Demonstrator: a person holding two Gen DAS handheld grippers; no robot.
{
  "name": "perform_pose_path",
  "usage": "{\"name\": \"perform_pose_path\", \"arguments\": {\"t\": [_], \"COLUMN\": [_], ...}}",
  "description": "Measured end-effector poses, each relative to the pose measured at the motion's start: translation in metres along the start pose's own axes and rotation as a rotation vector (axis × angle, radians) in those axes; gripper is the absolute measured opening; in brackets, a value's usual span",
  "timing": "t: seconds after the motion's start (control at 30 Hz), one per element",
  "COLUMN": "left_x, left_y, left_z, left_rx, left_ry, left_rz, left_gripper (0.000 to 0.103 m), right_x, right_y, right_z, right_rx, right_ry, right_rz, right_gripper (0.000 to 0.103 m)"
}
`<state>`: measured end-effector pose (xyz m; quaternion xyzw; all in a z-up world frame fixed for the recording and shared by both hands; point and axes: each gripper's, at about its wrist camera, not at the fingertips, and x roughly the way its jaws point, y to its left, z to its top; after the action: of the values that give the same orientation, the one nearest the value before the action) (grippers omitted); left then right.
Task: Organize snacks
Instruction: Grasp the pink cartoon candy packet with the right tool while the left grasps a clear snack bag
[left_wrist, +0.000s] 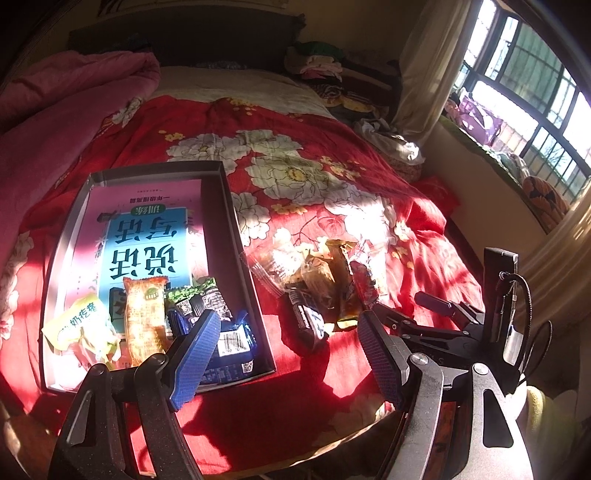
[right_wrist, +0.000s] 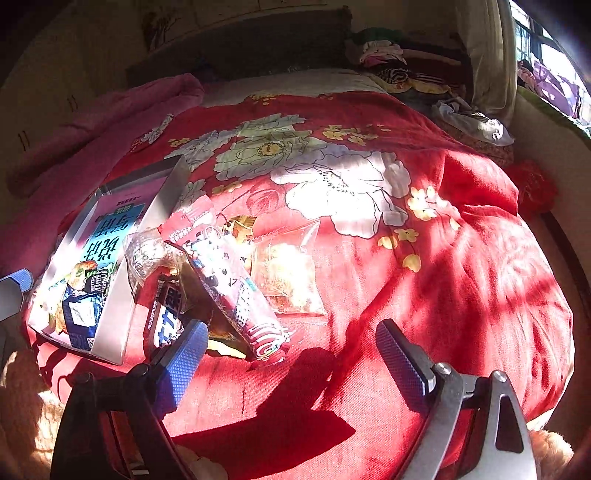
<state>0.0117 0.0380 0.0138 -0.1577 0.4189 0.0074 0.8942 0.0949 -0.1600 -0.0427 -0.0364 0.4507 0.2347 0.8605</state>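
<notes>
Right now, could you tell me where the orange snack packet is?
In the left wrist view, the orange snack packet lies inside the box, near its front end, between a yellow packet and dark blue packets.

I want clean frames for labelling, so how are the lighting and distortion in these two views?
Left wrist view: hard sunlight bleaches the white flowers on the red floral quilt, and fisheye bends the window bars. Right wrist view: glare washes out the clear plastic snack packet; a deep claw shadow falls on the quilt.

Light: hard sun is streaming from the window on my right | Shadows: my tools' are falling dark across the red quilt | Optics: glare is bleaching the flower print, edges are bending and darkening
</notes>
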Motion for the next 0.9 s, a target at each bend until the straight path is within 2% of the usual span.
{"name": "perform_pose_path", "arguments": {"t": [0.07,0.27,0.5,0.73,0.8,0.9], "left_x": [-0.001,-0.002,0.006,0.034,0.046,0.064], "left_y": [0.002,0.009,0.01,0.0,-0.005,-0.012], "left_z": [0.0,0.001,0.009,0.037,0.044,0.052], "left_rx": [-0.007,-0.029,-0.011,0.086,0.143,0.23], "left_ry": [-0.002,-0.014,-0.017,0.003,0.028,0.086], "left_rz": [0.0,-0.006,-0.011,0.004,0.002,0.02], "left_gripper": [0.078,0.078,0.078,0.078,0.078,0.078], "right_x": [0.004,0.012,0.024,0.031,0.033,0.034], "right_y": [0.002,0.012,0.016,0.019,0.012,-0.003], "right_z": [-0.001,-0.002,0.0,0.002,0.003,0.005], "right_rx": [-0.006,-0.075,-0.119,-0.131,-0.086,-0.003], "right_ry": [0.017,0.029,0.049,0.069,0.076,0.079], "right_rz": [0.021,0.013,0.013,0.062,0.111,0.169], "right_gripper": [0.081,0.061,0.051,0.046,0.045,0.038]}}
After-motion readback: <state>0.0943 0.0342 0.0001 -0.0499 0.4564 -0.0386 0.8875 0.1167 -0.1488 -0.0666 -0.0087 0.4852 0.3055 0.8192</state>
